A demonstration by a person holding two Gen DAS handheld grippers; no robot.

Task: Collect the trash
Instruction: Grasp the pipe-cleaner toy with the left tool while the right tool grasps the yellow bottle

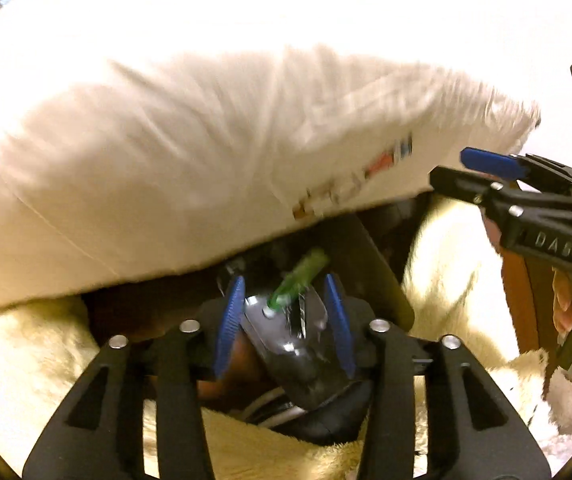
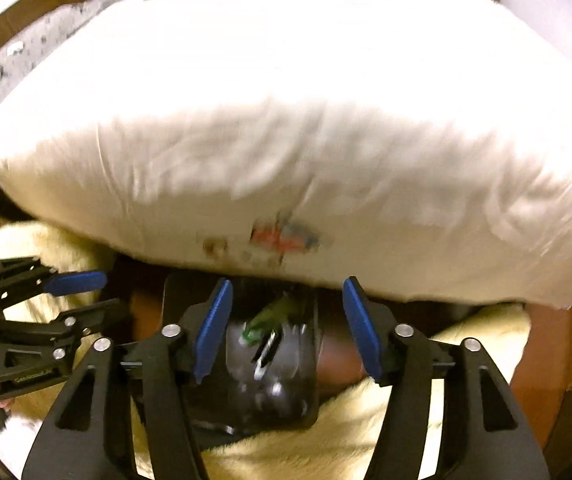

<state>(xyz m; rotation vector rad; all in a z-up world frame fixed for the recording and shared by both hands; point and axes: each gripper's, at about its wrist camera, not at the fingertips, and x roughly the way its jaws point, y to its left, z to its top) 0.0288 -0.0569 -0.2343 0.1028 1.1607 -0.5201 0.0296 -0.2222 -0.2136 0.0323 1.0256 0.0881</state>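
Cream fleece [image 1: 54, 344] underneath, white bag [image 1: 190, 152] blurred just ahead of both grippers, left gripper [image 1: 286, 312] released, right gripper [image 2: 286, 328] released, black bin [image 2: 274, 380] between jaws below, green wrapper [image 1: 297, 276] inside.

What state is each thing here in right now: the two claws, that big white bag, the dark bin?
Left gripper: open, empty.
Right gripper: open, empty.
White bag: full, blurred, free of both grippers.
Dark bin: open-topped, holding green and clear trash.
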